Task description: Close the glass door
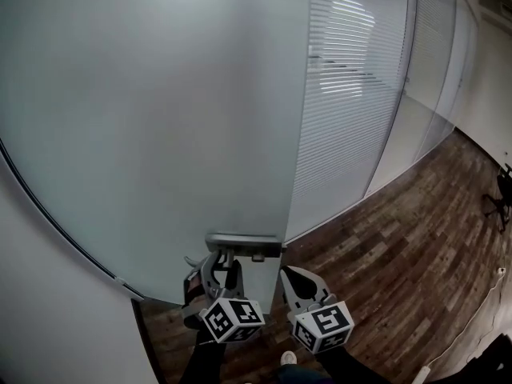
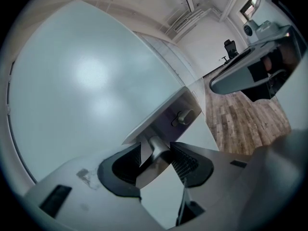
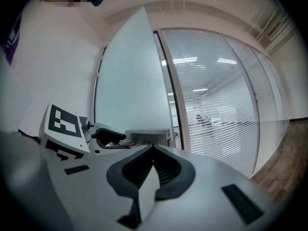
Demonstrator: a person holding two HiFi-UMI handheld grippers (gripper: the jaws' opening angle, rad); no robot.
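Left gripper on the door handle, right gripper free beside it

The left gripper (image 1: 222, 267) is clamped on the metal handle (image 2: 155, 149), which sticks out under the lock plate (image 1: 244, 242) at the near right edge of the frosted glass door (image 1: 160, 118). The right gripper (image 1: 293, 283) hangs just right of it, jaws together on nothing, clear of the door edge and over the wooden floor (image 1: 416, 238).

The glass door (image 1: 152, 118) blocks ahead; wood floor (image 1: 416, 246) rightward lies open.
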